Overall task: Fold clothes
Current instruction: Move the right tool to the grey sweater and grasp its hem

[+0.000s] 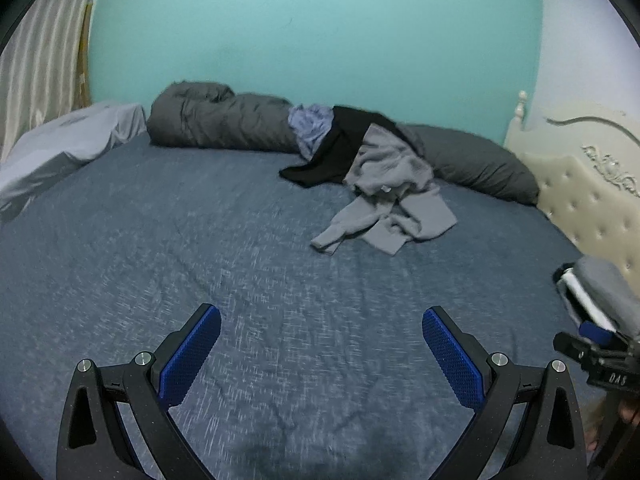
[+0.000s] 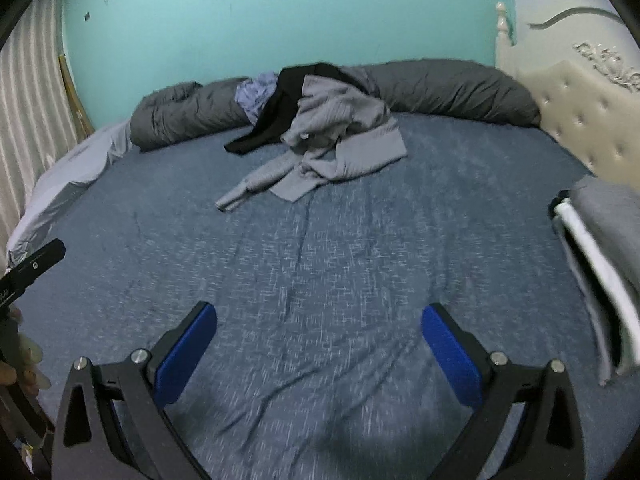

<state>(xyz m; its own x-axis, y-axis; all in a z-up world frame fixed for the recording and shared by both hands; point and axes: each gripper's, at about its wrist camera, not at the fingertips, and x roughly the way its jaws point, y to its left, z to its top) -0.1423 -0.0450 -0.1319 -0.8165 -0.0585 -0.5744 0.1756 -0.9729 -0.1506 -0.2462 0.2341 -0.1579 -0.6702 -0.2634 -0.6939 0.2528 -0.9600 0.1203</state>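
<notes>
Grey garment (image 1: 394, 196) lies crumpled at the bed's (image 1: 200, 240) far side, tangled with a black piece (image 1: 332, 152). Left gripper (image 1: 321, 354) and right gripper (image 2: 319, 354) hover spread wide, empty, well short. Risk: snagging both pieces together.

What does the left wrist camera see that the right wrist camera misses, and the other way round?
Only the left wrist view shows the right gripper from outside, at its right edge. Only the right wrist view shows the whole folded stack lying along the bed's right side, and part of the left tool with a hand at its left edge. Both show the blue bed, the unfolded grey garment, the black garment, the dark grey roll by the teal wall, and open blue fingers.
</notes>
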